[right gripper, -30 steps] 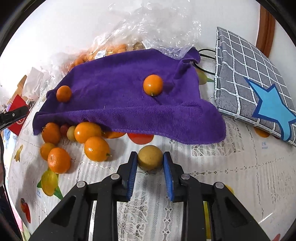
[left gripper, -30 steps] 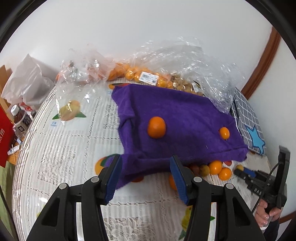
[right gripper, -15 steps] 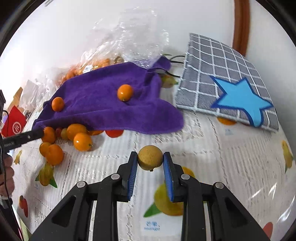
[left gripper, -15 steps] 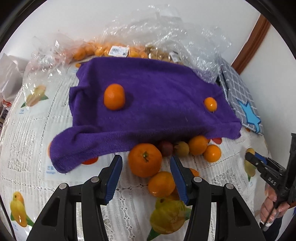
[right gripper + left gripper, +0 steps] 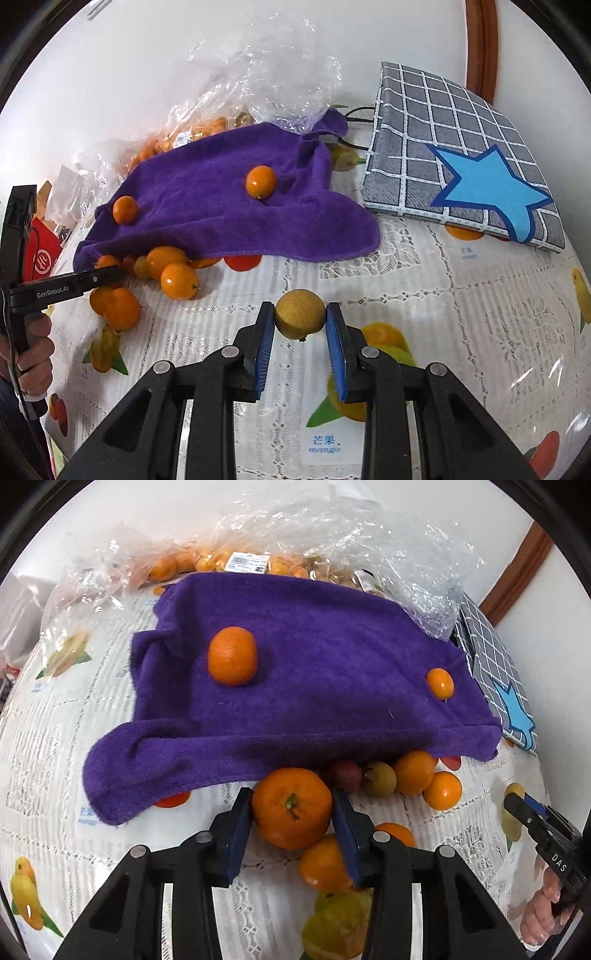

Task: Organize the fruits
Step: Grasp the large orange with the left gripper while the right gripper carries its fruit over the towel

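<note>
Left tongs (image 5: 291,808) just closed on tangerine (image 5: 291,808) beside towel (image 5: 295,672); right tongs (image 5: 300,320) gripping longan (image 5: 300,314).

- The purple towel (image 5: 314,672) is thick, matt, fuzzy cloth.
- The table cover (image 5: 424,295) looks like glossy plastic printed with a lace pattern and fruit pictures.
- The bags (image 5: 351,542) are thin, clear, crinkled plastic (glinting in places).
- The big orange (image 5: 291,808) has a dimpled, faintly shiny peel.
- The yellow-brown fruit (image 5: 300,314) has dull, finely rough skin.
- The left gripper (image 5: 291,825) is matt black plastic with ribbed blue pads and metal pins.
</note>
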